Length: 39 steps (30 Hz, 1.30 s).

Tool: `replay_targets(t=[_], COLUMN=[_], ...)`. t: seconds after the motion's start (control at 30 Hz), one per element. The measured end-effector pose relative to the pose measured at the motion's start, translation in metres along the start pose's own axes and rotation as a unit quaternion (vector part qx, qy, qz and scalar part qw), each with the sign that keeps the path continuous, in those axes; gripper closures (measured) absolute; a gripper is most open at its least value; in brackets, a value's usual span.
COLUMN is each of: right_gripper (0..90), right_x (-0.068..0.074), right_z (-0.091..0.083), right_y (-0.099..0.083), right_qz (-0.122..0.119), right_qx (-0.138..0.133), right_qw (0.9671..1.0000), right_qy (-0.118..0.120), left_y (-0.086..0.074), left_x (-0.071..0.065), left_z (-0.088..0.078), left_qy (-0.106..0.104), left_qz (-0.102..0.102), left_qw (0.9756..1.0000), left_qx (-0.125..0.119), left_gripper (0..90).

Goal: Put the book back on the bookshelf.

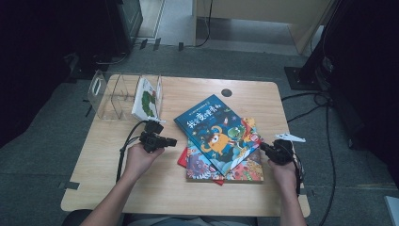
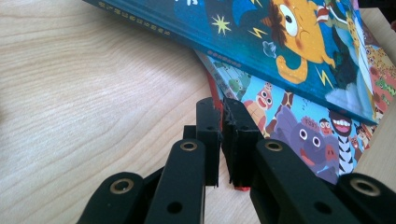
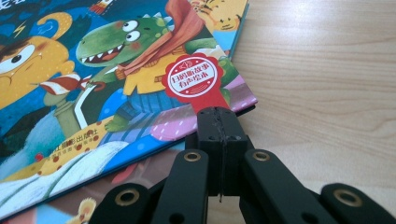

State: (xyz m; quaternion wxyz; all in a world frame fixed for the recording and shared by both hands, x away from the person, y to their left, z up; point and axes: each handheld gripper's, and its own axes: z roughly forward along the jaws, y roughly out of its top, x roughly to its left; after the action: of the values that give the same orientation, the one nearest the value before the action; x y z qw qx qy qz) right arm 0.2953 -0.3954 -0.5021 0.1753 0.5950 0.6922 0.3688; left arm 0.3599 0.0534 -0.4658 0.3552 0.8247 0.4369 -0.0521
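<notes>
A stack of picture books lies mid-table. The blue monster book (image 1: 214,129) lies on top, turned askew. A colourful animal book (image 1: 244,167) is under it, and a red book's corner (image 1: 182,161) pokes out at the left. My left gripper (image 1: 174,140) is low over the table just left of the stack and points at it. In the left gripper view its jaws (image 2: 222,105) are shut, empty, just short of the red edge (image 2: 211,88). My right gripper (image 1: 262,146) is at the stack's right side, shut, its tips (image 3: 219,114) at the blue book's corner (image 3: 93,93).
A clear acrylic book holder (image 1: 113,96) stands at the table's back left, with a white book with a caterpillar cover (image 1: 148,101) upright in its right slot. A round cable hole (image 1: 227,92) is at the back. Bare wood lies in front of and beside the stack.
</notes>
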Motion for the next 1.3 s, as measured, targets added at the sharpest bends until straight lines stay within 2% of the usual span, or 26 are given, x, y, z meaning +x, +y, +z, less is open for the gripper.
replay_targets(t=[0.23,0.77,0.87,0.9,1.17,1.3], right_gripper=[90.0,90.0,90.0,90.0,90.0,90.0], right_x=[-0.002,-0.005,-0.005,-0.004,-0.005,-0.001], right_z=[0.009,0.027,0.030,0.032,0.034,0.028], right_y=[0.009,0.027,0.030,0.033,0.036,0.034], right_qz=[0.004,0.000,0.007,0.001,0.009,0.007], right_qx=[-0.002,-0.003,-0.001,-0.001,-0.002,-0.008], right_qw=[1.0000,0.9999,0.9998,0.9998,0.9998,0.9998], right_qy=[-0.006,-0.016,-0.017,-0.020,-0.020,-0.017], left_y=[-0.008,-0.027,-0.030,-0.032,-0.035,-0.034], left_x=[0.003,0.012,0.013,0.013,0.017,0.019], left_z=[-0.005,-0.023,-0.025,-0.025,-0.031,-0.032], left_qy=[0.007,0.021,0.024,0.025,0.030,0.028], left_qz=[-0.005,-0.032,-0.036,-0.038,-0.044,-0.041], left_qw=[1.0000,0.9992,0.9990,0.9989,0.9984,0.9985], left_qx=[-0.001,-0.012,-0.015,-0.016,-0.021,-0.020], left_gripper=[86.4,86.2,86.2,86.2,86.2,86.2])
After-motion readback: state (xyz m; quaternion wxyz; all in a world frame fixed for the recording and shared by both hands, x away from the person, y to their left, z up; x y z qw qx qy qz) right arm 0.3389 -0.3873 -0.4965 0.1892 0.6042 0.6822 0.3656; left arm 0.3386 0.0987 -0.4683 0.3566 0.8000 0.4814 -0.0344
